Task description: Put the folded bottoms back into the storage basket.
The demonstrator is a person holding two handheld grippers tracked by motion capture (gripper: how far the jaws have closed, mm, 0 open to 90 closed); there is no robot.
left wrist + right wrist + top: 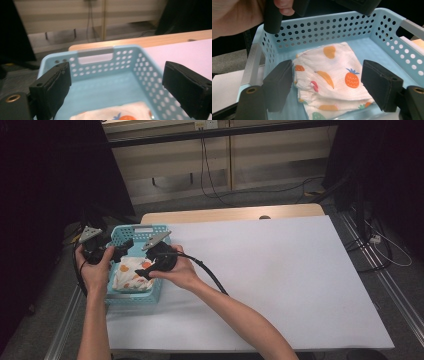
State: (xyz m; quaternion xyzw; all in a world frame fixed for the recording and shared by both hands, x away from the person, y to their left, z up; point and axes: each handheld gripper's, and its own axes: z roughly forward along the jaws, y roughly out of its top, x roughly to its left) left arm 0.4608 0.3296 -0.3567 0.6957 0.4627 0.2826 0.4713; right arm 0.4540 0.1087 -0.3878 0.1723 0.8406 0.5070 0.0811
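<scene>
The left tool (121,248) hangs over the far left part of the light blue perforated plastic basket (148,233), its 2 black jaws spread wide with nothing between them; in the left gripper view they frame the basket's far wall and its handle slot. The right tool (144,270) hovers just above the near half of the basket, its jaws also well apart and not pressing on anything. In the right gripper view they straddle the folded white cloth printed with orange fruit (329,75), which lies below and between them, untouched.

The cloth sits flat on the basket floor, in the near part of the basket as the high view shows it (129,276), folded into a rough rectangle of several layers. Judging by this, the placing looks done: the cloth is inside, released, and neither tool grips it. What seems left is only to draw both tools clear of the basket.

The cloth's long axis runs roughly along the basket's length, from the near wall toward the far wall, tilted slightly toward the left side. Its layered, open edges face the near end, beneath the right tool. The basket itself stands at the left edge of the white-covered table (280,270).
</scene>
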